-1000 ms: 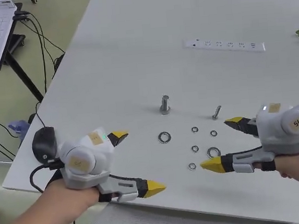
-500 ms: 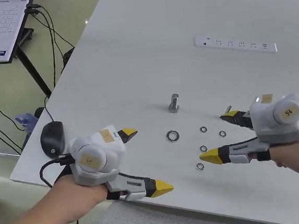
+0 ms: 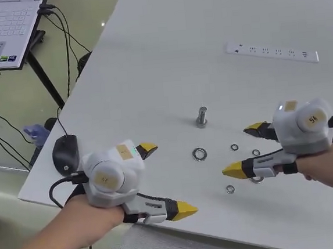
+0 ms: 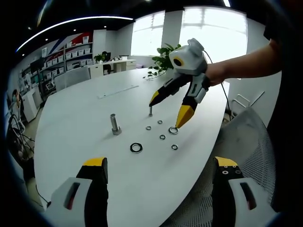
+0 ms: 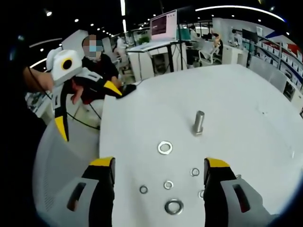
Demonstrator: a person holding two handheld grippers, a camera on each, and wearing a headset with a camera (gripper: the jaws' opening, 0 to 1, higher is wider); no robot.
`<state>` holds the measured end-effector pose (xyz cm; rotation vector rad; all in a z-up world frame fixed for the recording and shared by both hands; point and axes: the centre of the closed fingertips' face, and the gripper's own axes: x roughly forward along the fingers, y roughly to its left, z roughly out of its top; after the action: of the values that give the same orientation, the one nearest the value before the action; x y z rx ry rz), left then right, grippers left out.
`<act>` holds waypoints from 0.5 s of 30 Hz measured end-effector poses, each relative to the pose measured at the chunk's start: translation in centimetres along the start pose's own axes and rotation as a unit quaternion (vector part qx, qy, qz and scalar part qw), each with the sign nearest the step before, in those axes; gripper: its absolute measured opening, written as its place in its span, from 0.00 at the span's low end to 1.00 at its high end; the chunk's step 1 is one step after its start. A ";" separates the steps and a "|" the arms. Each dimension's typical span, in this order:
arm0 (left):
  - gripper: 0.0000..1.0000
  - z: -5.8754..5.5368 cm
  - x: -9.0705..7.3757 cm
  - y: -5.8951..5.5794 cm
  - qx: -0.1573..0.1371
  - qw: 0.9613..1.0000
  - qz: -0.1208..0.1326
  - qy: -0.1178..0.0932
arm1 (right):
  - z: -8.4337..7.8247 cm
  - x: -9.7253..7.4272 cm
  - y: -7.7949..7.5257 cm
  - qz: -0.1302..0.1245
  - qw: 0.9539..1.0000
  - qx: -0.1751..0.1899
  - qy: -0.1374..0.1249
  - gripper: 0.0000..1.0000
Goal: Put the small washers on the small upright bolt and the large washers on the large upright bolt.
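1. Washers [image 3: 234, 148], head view: loose on table [image 3: 150, 73], right of large bolt [image 3: 201, 117]; right gripper [image 3: 237, 150] above them, jaws wide, empty.
2. Left gripper view: left gripper [image 4: 161, 163] wide, empty, well apart on near side.
3. Right gripper view: large washer [image 5: 173, 206] between jaws; large bolt upright beyond.

My right gripper [image 5: 159, 164] with jaws wide apart, near large washer [image 5: 173, 206] between them, small washers [image 5: 168, 184] just beyond it, far large washer [image 5: 164, 147] and large upright bolt [image 5: 199, 122] ahead
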<state>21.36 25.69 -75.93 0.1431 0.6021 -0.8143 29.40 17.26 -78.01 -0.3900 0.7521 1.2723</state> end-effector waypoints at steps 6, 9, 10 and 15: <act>0.91 -0.3 -0.1 0.7 0.000 1.000 0.006 0.005 | 0.4 1.3 0.1 0.011 1.000 -0.017 0.021 0.74; 0.91 -0.5 -0.1 0.9 0.001 1.000 0.009 0.010 | 0.6 2.1 0.2 0.019 0.999 -0.026 0.033 0.71; 0.90 -0.6 -0.1 0.9 0.001 1.000 0.009 0.012 | 0.6 2.3 0.3 0.021 0.999 -0.029 0.035 0.70; 0.90 -1.3 -0.1 1.1 0.002 1.000 0.012 0.023 | 0.5 3.4 0.4 0.030 0.997 -0.049 0.053 0.67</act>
<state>21.52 26.96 -77.09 0.1733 0.6407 -0.7898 29.51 20.15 -79.96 -0.5216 0.7988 1.3571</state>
